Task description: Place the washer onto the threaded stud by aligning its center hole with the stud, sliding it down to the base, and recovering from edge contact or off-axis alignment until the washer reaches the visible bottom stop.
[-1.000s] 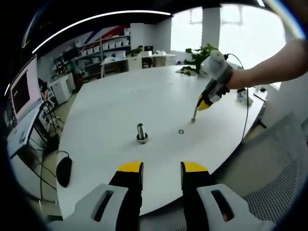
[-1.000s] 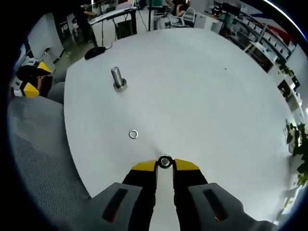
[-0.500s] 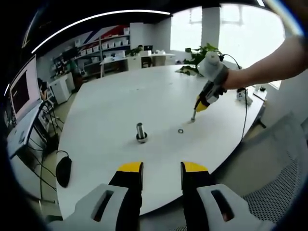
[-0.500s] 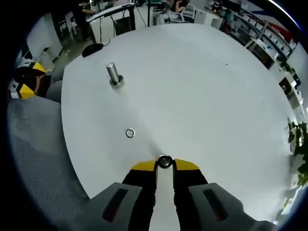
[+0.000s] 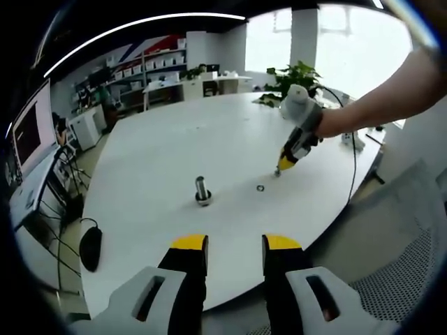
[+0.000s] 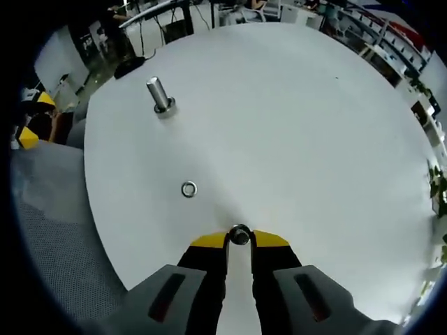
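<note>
Right claw (image 6: 239,241) pinches a washer (image 6: 239,235) at its tips, carry step I judge; next I must swing it far ahead-left over the stud (image 6: 159,95), hole centred.

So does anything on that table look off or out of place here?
One thing: a second washer lies loose on the table, apart from the upright stud, while the right gripper is shut on another washer. Nothing looks spilled or damaged.
</note>
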`<state>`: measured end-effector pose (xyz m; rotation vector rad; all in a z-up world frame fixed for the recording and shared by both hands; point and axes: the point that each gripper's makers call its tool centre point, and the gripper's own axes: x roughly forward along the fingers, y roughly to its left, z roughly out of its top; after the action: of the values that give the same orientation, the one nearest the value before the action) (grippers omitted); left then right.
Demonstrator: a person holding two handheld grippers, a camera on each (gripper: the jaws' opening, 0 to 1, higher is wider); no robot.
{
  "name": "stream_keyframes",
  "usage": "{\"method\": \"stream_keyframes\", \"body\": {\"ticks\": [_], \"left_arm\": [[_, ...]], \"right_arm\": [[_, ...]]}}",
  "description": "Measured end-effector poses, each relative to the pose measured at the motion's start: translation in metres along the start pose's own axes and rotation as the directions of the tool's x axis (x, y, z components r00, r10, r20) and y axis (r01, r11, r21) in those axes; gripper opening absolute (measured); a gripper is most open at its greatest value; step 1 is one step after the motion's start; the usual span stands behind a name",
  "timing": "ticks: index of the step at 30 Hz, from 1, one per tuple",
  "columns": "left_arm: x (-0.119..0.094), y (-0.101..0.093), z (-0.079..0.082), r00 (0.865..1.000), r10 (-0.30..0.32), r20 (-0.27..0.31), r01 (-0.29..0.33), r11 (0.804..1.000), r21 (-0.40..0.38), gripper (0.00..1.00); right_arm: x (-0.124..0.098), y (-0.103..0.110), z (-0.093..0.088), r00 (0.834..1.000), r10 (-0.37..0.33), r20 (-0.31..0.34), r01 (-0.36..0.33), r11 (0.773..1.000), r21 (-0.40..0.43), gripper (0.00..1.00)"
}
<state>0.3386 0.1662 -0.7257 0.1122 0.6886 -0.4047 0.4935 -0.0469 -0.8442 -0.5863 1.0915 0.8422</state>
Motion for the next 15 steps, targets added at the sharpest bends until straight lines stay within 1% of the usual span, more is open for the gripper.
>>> {"method": "stream_keyframes", "body": {"ticks": [6, 9, 15], "left_arm": [[0.000, 0.001, -0.001, 1.000, 0.002, -0.005, -0.002, 1.000, -0.001, 0.29], [0.000, 0.001, -0.001, 1.000, 0.004, -0.005, -0.004, 1.000, -0.002, 0.29], [0.000, 0.001, -0.001, 1.000, 0.006, -0.006, -0.007, 1.000, -0.001, 0.29]], "right_arm": [[0.009, 0.012, -0.002, 1.000, 0.019, -0.018, -0.020, 0.999, -0.029, 0.14], [0.011, 0.013, -0.001, 1.000, 0.021, -0.020, -0.022, 0.999, -0.031, 0.14], [0.013, 0.015, 0.000, 0.999, 0.013, -0.031, -0.015, 0.997, -0.069, 0.15]]}}
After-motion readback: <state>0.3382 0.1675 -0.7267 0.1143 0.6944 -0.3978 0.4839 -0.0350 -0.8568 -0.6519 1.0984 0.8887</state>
